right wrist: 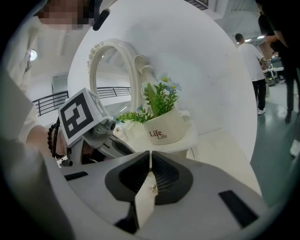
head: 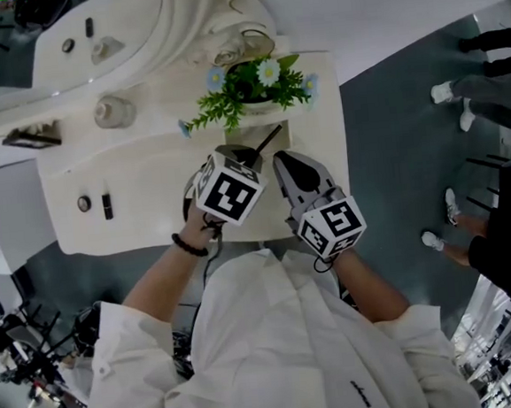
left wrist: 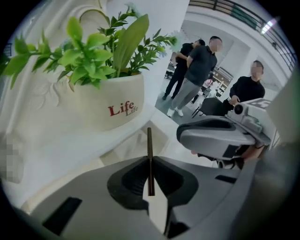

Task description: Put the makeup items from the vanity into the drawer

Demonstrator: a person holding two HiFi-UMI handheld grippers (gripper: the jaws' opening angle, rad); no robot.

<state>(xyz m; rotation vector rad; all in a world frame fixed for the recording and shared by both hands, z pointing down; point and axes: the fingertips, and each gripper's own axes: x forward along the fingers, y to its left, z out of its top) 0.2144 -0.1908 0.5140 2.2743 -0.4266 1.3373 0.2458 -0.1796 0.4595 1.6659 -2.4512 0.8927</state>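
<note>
L gripper pinches a thin dark makeup pencil above the vanity, near the plant pot. R gripper jaws pressed together, nothing btwn, just beside it.

Potted plant beside oval mirror
</note>
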